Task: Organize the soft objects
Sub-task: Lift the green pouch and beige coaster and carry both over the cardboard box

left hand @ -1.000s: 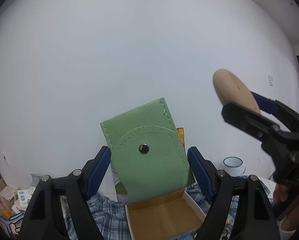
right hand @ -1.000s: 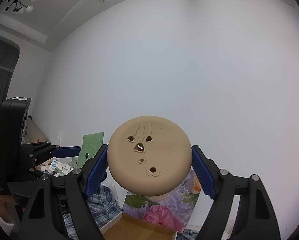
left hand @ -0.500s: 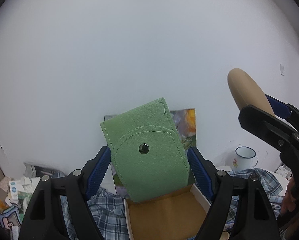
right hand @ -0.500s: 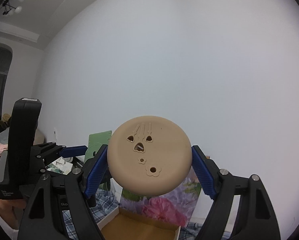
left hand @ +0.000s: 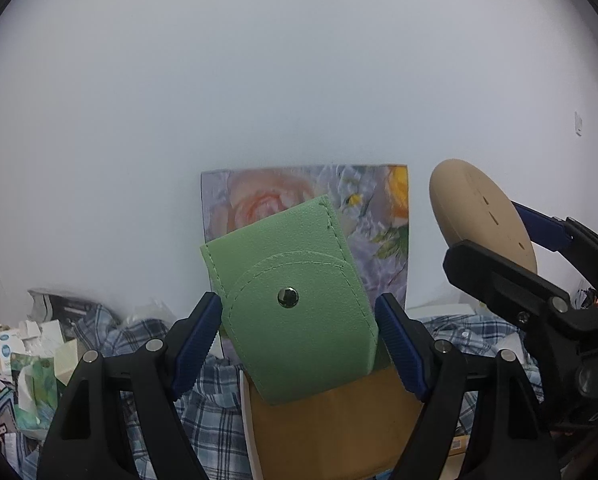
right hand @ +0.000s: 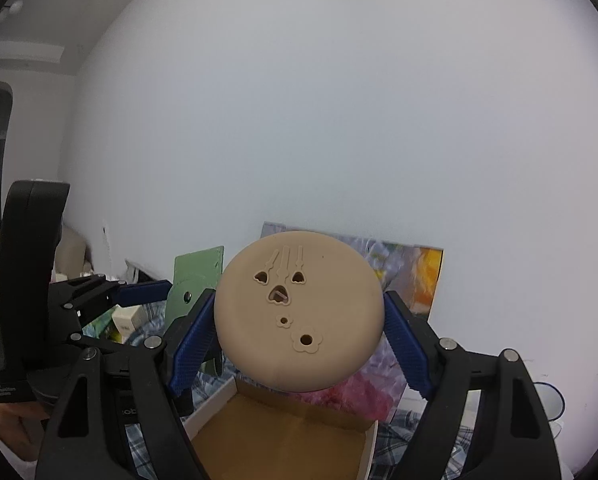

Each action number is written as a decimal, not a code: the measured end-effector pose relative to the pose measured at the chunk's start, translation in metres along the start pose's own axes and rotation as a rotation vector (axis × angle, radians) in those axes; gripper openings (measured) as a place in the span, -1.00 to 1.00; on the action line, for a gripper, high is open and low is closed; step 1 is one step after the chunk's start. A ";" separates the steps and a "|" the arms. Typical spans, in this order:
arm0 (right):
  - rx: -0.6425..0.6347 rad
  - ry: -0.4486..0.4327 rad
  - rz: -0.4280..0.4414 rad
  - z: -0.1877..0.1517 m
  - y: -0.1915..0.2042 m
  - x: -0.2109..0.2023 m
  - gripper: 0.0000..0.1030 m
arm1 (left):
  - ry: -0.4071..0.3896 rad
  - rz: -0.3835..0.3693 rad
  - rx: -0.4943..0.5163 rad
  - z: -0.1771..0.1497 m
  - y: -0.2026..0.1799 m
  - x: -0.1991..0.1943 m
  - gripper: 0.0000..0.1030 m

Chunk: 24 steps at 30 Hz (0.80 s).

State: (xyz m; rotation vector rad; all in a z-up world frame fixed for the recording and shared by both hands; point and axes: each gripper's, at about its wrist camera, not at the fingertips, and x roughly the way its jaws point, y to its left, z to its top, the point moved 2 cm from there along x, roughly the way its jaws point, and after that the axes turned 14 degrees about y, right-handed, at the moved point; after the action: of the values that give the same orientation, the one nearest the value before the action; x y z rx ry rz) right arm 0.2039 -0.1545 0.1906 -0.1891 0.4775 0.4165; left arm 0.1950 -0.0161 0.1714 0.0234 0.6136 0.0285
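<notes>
Since the earlier frame, both grippers were brought lower and pitched down: more of the floral print panel (left hand: 379, 216) and the open cardboard box with brown floor and white walls (right hand: 287, 440) was brought into view.

The left gripper (left hand: 299, 340) was clamped on a green faux-leather pouch with a snap-button flap (left hand: 299, 308), held tilted above the box's near edge. The right gripper (right hand: 297, 344) was clamped on a round beige soft disc with small cut-out shapes (right hand: 299, 312), held above the box's far wall. Both grips were unchanged.

Open room was seen over the box floor, bounded by white side walls and the panel leaning on the wall behind. A blue plaid cloth (left hand: 203, 412) was spread around the box. Small cartons and packets (left hand: 27, 360) were piled left. The grippers were side by side, near but apart.
</notes>
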 end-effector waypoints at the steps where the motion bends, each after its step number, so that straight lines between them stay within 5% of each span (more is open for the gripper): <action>1: 0.002 0.009 0.000 -0.001 -0.001 0.003 0.55 | 0.009 -0.002 -0.004 -0.002 0.001 0.003 0.57; 24: 0.059 0.223 0.023 -0.045 -0.025 0.094 0.55 | 0.214 -0.001 -0.012 -0.040 0.020 0.105 0.57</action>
State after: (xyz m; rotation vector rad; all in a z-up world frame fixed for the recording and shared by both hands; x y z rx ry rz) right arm 0.2718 -0.1575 0.1079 -0.1737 0.7107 0.4047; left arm 0.2568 0.0079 0.0787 0.0082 0.8274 0.0337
